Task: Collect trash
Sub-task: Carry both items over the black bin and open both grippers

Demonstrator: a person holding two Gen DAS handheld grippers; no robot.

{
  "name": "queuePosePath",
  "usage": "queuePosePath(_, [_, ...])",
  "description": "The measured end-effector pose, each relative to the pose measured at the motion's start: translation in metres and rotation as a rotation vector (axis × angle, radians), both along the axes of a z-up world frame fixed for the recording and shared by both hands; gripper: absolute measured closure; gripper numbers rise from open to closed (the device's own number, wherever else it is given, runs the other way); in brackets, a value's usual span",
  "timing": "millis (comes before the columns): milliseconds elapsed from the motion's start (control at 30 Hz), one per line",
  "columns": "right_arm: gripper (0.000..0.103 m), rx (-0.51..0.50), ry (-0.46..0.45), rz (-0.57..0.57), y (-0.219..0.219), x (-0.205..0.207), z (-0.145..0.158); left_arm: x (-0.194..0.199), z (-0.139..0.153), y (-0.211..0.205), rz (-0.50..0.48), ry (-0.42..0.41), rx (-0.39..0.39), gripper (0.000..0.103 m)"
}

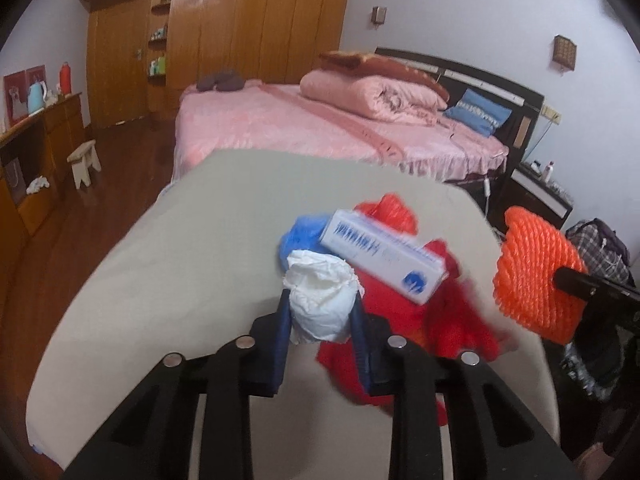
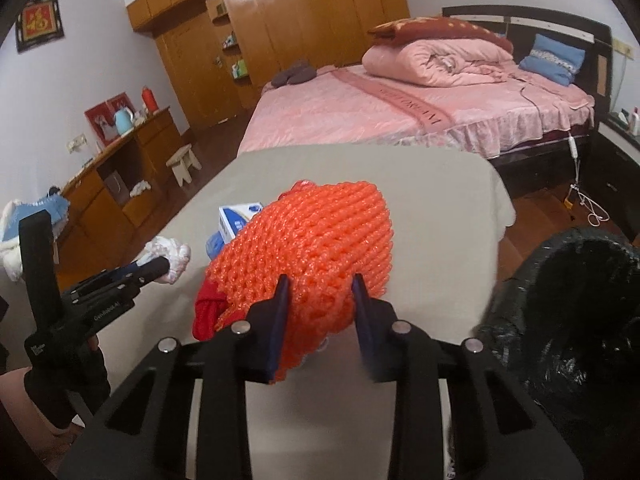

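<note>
The left gripper (image 1: 320, 312) pinches a crumpled white tissue wad (image 1: 320, 304); the right gripper (image 2: 320, 300) clamps an orange foam mesh sleeve (image 2: 308, 248). Both hang above the beige-covered table (image 1: 180, 240), beside a white-and-blue carton (image 1: 384, 256) with unreadable print.

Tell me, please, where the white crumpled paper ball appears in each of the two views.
Left wrist view: the white paper ball sits low in the centre, pinched in the left tool.
Right wrist view: the same ball is at the left, on that tool's tip.
Shared landmark: the white-and-blue box on the table.
</note>
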State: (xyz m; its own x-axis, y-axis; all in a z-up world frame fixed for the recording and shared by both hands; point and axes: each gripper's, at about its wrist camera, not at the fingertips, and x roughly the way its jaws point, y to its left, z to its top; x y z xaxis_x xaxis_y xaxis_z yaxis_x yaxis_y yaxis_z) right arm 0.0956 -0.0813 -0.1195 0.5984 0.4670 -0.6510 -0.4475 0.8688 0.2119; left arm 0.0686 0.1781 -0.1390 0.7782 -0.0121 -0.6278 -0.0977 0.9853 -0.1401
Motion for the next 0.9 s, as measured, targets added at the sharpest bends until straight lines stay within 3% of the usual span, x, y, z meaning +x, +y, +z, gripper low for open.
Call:
queuePosePath(167, [0.073, 0.046, -0.007, -0.038, -0.027, -0.009, 0.015, -0.005, 0.026, -0.029, -0.053, -0.055, 0.008, 0.075])
queuePosePath(367, [0.073, -0.009, -0.040, -0.131, -0.060, -0.020, 0.022, 0.004, 0.042, -0.072, -0.139, -0.084, -0.008, 0.075])
queuePosePath(900, [0.072, -0.058, -0.049, -0.389, -0.182, -0.042, 0.013, 0.039, 0.044, -0.214, -0.433, -0.101, -0.061, 0.075])
